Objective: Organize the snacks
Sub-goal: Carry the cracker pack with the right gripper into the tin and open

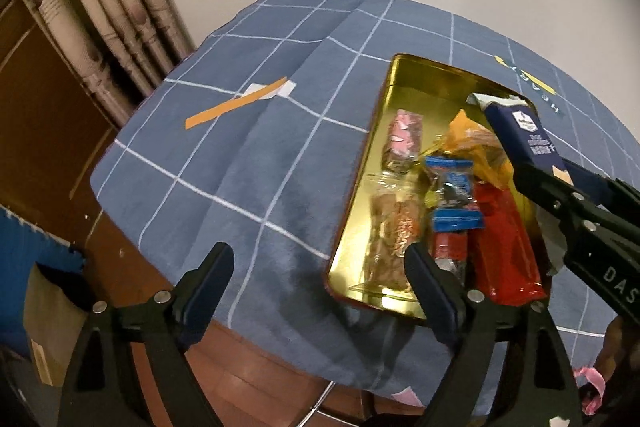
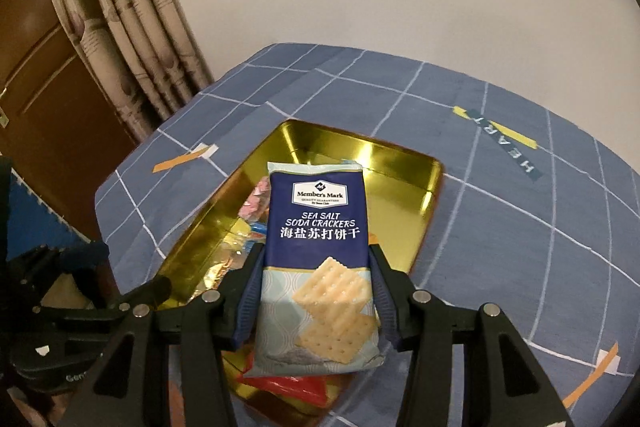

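The left tongs point(image 1: 316, 281) are hanging released over the near edge of the blue checked surface point(image 1: 248, 155), grasping nothing. Just right of them the gold tin point(image 1: 374, 131) is lying on the cloth, holding a pink candy point(image 1: 404, 135), a blue packet point(image 1: 452, 183) and a red packet point(image 1: 504, 247). The right tongs point(image 2: 316, 291) are clenching a soda cracker pack point(image 2: 316, 227) by its sides, above the tin.
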A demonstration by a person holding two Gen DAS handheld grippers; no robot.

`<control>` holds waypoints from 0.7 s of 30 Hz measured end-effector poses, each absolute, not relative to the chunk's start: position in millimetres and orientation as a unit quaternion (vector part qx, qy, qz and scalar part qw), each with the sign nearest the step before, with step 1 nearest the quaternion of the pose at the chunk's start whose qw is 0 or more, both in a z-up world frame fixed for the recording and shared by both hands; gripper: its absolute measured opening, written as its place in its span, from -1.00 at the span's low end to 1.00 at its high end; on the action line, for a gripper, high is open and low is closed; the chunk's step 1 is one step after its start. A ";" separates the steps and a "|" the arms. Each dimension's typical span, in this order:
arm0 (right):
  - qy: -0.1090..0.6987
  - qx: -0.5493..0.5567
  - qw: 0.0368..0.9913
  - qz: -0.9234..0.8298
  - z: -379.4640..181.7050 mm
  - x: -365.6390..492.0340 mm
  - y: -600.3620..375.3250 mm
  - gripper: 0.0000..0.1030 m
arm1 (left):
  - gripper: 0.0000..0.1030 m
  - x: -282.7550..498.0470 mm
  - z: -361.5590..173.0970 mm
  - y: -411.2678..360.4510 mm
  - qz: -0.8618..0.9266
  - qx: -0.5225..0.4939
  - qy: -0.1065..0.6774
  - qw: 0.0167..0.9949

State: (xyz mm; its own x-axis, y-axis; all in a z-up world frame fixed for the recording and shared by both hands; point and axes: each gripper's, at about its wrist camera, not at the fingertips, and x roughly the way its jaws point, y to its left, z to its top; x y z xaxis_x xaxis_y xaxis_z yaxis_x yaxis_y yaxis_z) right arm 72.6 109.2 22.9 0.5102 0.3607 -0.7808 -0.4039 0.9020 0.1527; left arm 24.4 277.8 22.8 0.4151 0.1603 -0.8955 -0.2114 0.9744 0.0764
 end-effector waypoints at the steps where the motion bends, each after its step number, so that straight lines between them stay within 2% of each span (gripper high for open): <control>1: 0.447 -0.025 0.867 0.221 21.0 73.5 112.9 -0.02 | 0.67 23.2 22.3 279.8 0.113 -0.026 0.529 0.840; 12: 0.464 -0.049 0.859 0.211 -1.3 77.5 127.1 -0.02 | 0.69 20.4 18.0 286.2 0.116 -0.038 0.534 0.837; 21: 0.459 -0.053 0.859 0.221 -3.8 67.8 124.2 0.09 | 0.70 21.9 9.1 287.7 0.117 -0.041 0.541 0.832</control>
State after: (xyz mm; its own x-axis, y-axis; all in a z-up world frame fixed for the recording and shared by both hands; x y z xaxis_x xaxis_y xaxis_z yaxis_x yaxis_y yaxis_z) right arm 67.8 124.2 -3.8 0.4796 0.3318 -0.8123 -0.4288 0.8963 0.1129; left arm 21.9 287.7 9.1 0.3871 0.1508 -0.9096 -0.2385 0.9693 0.0592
